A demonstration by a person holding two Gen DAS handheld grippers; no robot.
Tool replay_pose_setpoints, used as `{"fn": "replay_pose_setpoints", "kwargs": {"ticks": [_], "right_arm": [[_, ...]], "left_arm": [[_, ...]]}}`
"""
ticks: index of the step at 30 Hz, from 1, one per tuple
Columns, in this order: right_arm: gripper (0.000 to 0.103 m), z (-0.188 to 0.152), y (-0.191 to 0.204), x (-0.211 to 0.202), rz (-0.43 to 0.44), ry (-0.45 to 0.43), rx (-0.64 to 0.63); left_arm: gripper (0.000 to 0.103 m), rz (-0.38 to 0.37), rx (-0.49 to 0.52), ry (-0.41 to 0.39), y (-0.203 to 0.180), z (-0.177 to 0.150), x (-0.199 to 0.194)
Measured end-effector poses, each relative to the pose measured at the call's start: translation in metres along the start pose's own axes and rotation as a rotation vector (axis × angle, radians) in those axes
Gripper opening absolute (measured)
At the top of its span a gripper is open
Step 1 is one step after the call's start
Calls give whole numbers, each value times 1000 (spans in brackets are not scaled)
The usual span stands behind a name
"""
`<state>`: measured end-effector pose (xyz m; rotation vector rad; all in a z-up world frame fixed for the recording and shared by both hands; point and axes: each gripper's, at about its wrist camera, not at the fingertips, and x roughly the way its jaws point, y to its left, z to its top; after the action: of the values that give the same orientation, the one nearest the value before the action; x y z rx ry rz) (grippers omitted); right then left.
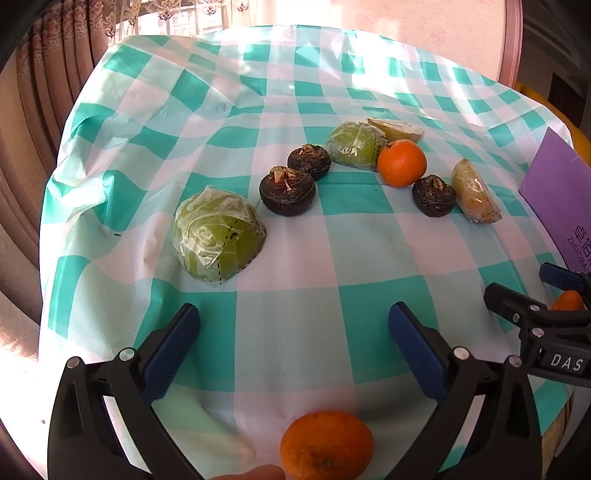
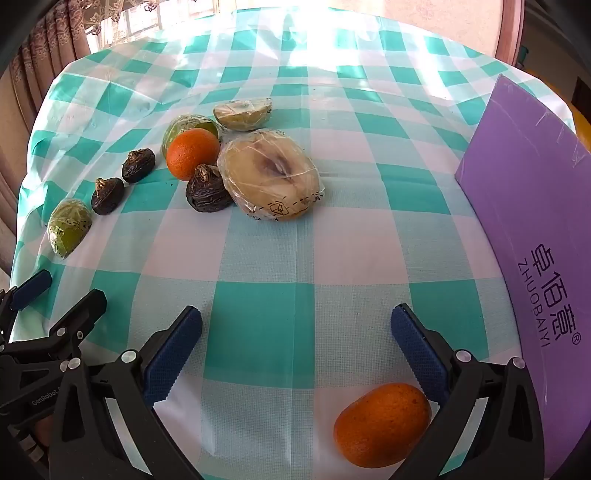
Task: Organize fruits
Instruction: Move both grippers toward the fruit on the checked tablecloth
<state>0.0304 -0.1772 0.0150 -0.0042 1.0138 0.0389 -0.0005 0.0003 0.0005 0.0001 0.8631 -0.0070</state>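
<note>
Both claws gape wide, empty. An orange (image 1: 326, 444) lies just behind the left claw (image 1: 293, 334); another orange (image 2: 382, 424) sits beside the right claw (image 2: 295, 338)'s right finger.

Bright daylight from window (image 1: 207, 22) at 12 o'clock, glare washing tabletop (image 2: 332, 40) far edge; strong fisheye bending, dark vignetted corners.
</note>
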Motion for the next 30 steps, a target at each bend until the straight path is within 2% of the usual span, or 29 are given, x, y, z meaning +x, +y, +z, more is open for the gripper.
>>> {"fn": "replay_pose_setpoints", "kwargs": {"ticks": [30], "right_arm": [[99,-2,-1,-7,2,-37,0]], "left_arm": [[101,5,1,4,7,1,3]]}}
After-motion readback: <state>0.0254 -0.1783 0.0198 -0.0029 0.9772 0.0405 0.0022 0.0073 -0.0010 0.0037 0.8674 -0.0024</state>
